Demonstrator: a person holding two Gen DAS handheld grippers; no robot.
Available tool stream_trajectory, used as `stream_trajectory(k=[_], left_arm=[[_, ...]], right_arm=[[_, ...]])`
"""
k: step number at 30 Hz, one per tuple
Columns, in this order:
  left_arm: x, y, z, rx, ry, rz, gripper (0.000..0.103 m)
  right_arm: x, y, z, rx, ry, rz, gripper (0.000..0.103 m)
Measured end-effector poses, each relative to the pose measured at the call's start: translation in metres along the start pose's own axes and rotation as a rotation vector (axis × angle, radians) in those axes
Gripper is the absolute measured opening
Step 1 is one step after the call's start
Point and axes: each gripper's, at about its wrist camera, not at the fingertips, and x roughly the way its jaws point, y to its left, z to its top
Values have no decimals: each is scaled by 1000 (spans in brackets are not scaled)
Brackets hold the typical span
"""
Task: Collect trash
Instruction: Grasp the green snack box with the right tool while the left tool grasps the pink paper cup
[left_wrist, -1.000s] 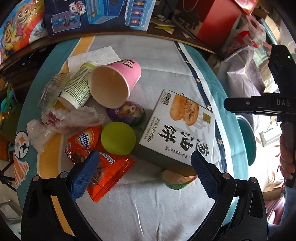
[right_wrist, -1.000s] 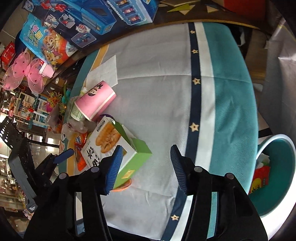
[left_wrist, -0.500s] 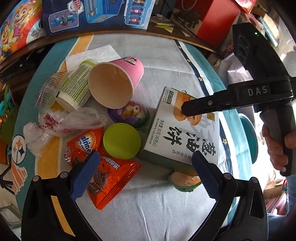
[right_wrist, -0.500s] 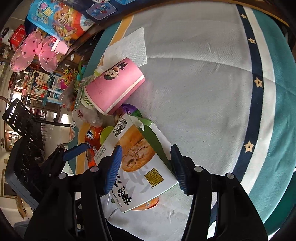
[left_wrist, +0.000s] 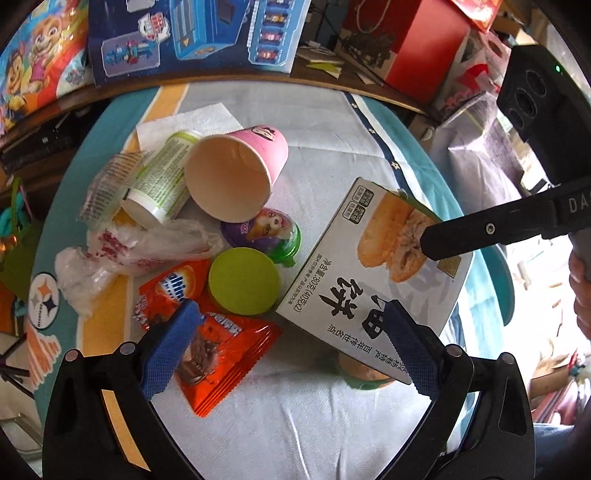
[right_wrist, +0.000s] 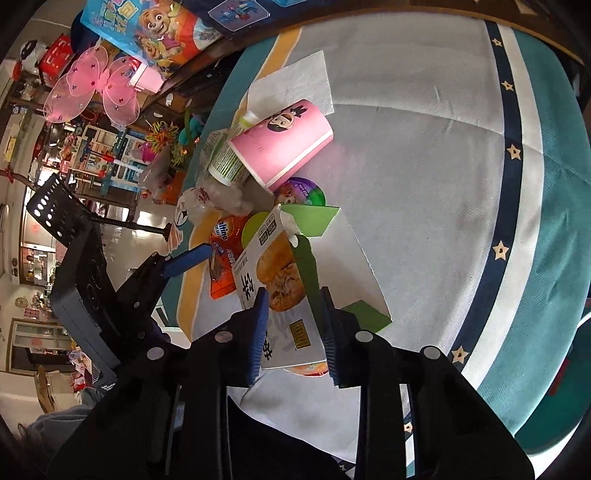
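Observation:
A white and green biscuit box (left_wrist: 373, 269) is tilted up at the table's right side. My right gripper (right_wrist: 293, 321) is shut on the box (right_wrist: 284, 295) and shows as a black finger over it in the left wrist view (left_wrist: 480, 236). My left gripper (left_wrist: 288, 343) is open and empty, low over an orange snack wrapper (left_wrist: 218, 350). Nearby lie a pink paper cup (left_wrist: 236, 173), a green lid (left_wrist: 243, 280), a purple toy egg (left_wrist: 266, 229), a green-labelled bottle (left_wrist: 159, 184) and a plastic bag (left_wrist: 129, 247).
A white napkin (left_wrist: 184, 122) lies behind the cup. A small orange cup (left_wrist: 362, 373) sits under the box. A teal bin (right_wrist: 554, 417) stands off the table's right edge. Toy boxes (left_wrist: 199, 37) line the far edge of the tablecloth (left_wrist: 317, 122).
My right gripper moved in over the biscuit box and closed on it, and the box's right end has lifted. My left gripper stayed open and barely moved.

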Motion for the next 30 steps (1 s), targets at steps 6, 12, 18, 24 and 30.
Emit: stream_trajectory(k=[6, 12, 18, 24, 30], left_arm=[[-13, 10, -21, 3, 19, -49, 74], [-13, 23, -36, -35, 46, -52, 73], [-27, 40, -22, -62, -18, -51, 73], [-12, 47, 19, -71, -48, -34, 73], [21, 31, 51, -40, -37, 2, 73]], right_arm=[[14, 37, 0, -76, 23, -8, 24], [35, 66, -7, -144, 15, -141, 4], [-13, 59, -12, -119, -119, -201, 2], [-47, 15, -24, 28, -201, -202, 2], [-62, -26, -36, 146, -240, -204, 2]])
